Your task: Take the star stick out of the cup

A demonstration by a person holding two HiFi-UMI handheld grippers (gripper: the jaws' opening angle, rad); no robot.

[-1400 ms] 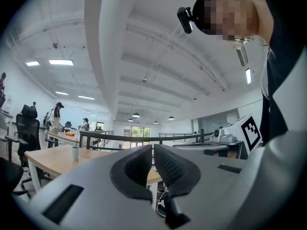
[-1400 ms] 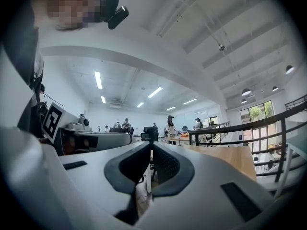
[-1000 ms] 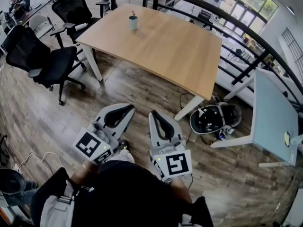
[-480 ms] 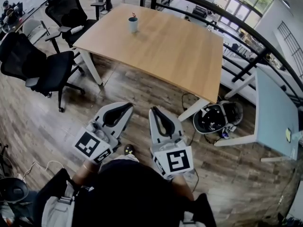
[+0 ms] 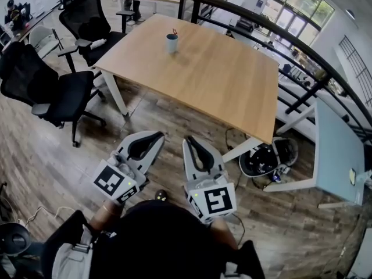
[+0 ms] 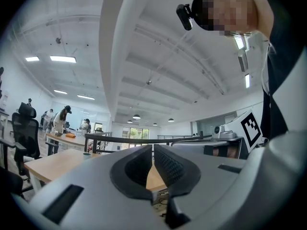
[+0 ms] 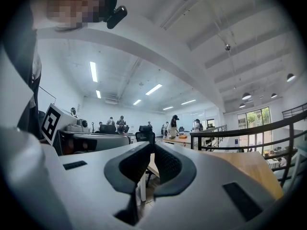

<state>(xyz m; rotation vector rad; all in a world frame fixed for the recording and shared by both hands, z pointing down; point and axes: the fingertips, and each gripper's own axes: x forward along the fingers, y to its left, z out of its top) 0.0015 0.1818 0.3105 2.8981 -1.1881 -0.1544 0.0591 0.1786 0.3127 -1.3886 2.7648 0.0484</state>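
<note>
- Star stick [image 5: 174, 32] stands upright in the cup [image 5: 171, 43], which sits near the far left corner of the wooden table [image 5: 226, 77]. Not yet touched.
- My left gripper [image 5: 158, 135] and right gripper [image 5: 187, 139] have their jaws closed tip to tip, with nothing between them.
- I hold both side by side over the plank floor [image 5: 174, 112], well apart from the cup. I judge I stand too far off to reach.
- Black office chairs [image 5: 55, 86] stand left of the table and a dark railing [image 5: 261, 25] runs behind it. It is an open office, with people far off.

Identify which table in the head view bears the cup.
The large wooden table in the middle, not the pale blue one at the right; the cup stands near its far left corner.
</note>
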